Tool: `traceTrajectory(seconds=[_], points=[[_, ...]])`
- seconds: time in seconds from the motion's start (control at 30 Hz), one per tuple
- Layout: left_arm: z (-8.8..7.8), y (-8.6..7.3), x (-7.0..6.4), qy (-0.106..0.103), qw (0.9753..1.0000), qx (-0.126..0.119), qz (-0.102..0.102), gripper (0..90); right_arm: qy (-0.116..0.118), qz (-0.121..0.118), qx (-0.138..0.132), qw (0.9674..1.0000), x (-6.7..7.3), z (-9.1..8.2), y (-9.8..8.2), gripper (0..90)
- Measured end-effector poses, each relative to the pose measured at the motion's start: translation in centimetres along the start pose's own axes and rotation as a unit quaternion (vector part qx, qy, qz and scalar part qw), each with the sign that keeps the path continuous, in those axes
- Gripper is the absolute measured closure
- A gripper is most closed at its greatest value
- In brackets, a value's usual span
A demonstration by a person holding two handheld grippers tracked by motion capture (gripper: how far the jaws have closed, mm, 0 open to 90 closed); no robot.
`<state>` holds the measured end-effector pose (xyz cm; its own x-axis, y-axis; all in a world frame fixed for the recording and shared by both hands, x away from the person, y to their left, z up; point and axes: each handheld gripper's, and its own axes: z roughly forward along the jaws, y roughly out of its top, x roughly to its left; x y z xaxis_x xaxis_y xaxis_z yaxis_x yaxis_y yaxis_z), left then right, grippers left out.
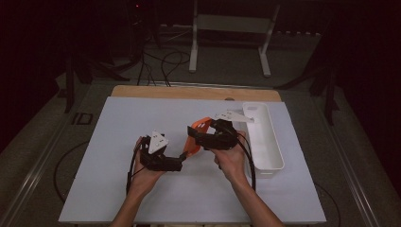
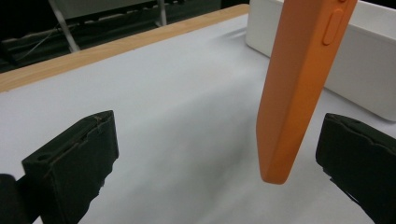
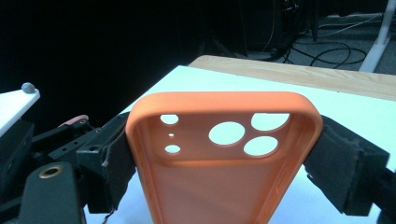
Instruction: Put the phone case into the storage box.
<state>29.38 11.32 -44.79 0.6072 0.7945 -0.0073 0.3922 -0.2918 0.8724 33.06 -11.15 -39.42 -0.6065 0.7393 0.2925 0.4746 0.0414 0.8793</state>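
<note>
Right gripper [image 3: 224, 158] clamps orange phone case [image 3: 219, 154]; left gripper [image 2: 217, 158], at its 8 o'clock, gapes wide, holding nothing.

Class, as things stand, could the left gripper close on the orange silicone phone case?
Probably yes: the orange silicone phone case, clamped by the right gripper, hangs between the open left gripper jaws, with nothing between.

Black jaws clamp the orange phone case [image 3: 224, 158] by its sides.
</note>
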Motion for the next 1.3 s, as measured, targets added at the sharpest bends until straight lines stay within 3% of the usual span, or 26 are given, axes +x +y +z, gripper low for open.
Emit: traceTrajectory(seconds=[0.37, 0.9, 1.3], points=[[-1.2, -0.8, 1.5, 0.004, 1.0000, -0.007, -0.002, 0.0, -0.002, -0.003, 0.002, 1.0000, -0.1, 0.0, 0.2, 16.2], [-2.9, -3.6, 3.8, 0.025, 0.9994, -0.021, -0.011, 0.0, -0.004, -0.008, 0.008, 0.9999, -0.2, 0.2, 0.2, 16.2], [-3.9, -5.4, 4.5, 0.042, 0.9989, -0.021, -0.010, 0.0, -0.013, -0.012, 0.007, 0.9998, -0.4, 0.2, 0.7, 16.2]])
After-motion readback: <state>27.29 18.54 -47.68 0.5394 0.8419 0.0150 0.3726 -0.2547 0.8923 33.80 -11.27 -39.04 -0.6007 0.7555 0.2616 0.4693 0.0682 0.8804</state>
